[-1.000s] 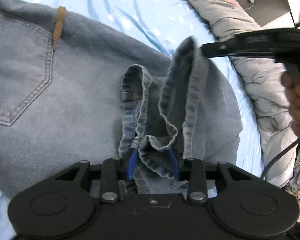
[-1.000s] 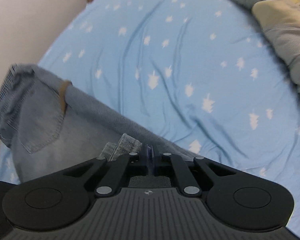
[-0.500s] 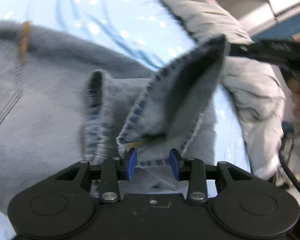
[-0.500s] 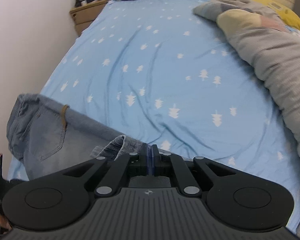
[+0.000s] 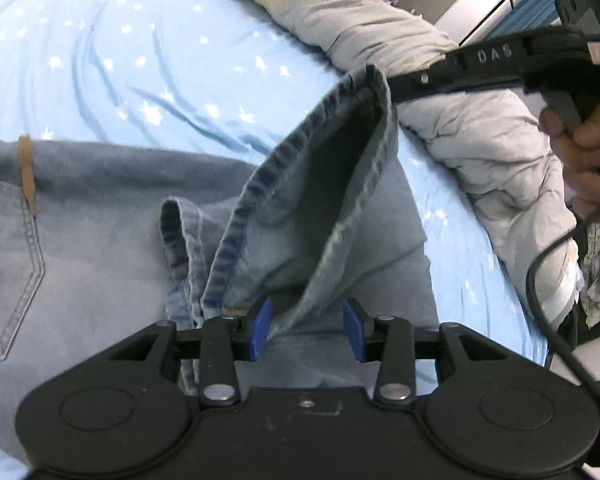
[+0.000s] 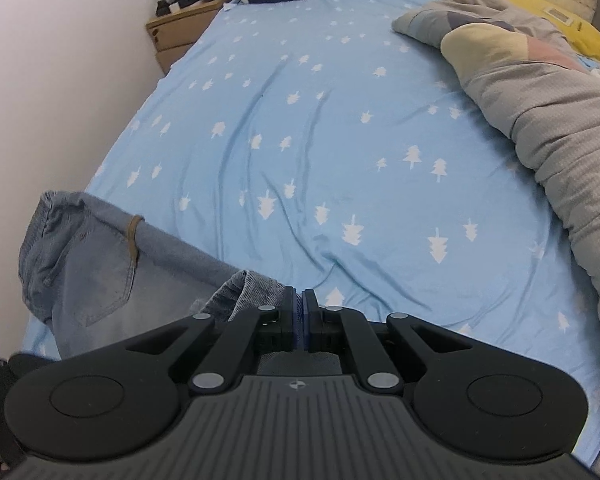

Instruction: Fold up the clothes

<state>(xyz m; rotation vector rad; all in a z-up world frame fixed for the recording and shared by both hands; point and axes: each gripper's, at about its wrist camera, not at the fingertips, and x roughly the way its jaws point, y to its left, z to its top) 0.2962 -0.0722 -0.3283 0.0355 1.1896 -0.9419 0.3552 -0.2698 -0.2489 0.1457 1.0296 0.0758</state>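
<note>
Left wrist view: jeans (image 5: 100,240) hem (image 5: 364,128) was held raised by clenched right gripper (image 6: 302,316); left gripper (image 5: 307,330) was spread, hem loose between.

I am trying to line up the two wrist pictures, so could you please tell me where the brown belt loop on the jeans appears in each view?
Left wrist view: the brown belt loop sits at the far left, on the jeans above the back pocket.
Right wrist view: the loop is left of centre, low, on the jeans' upper edge.
Shared landmark: the grey quilt along the right side of the blue sheet.
</note>
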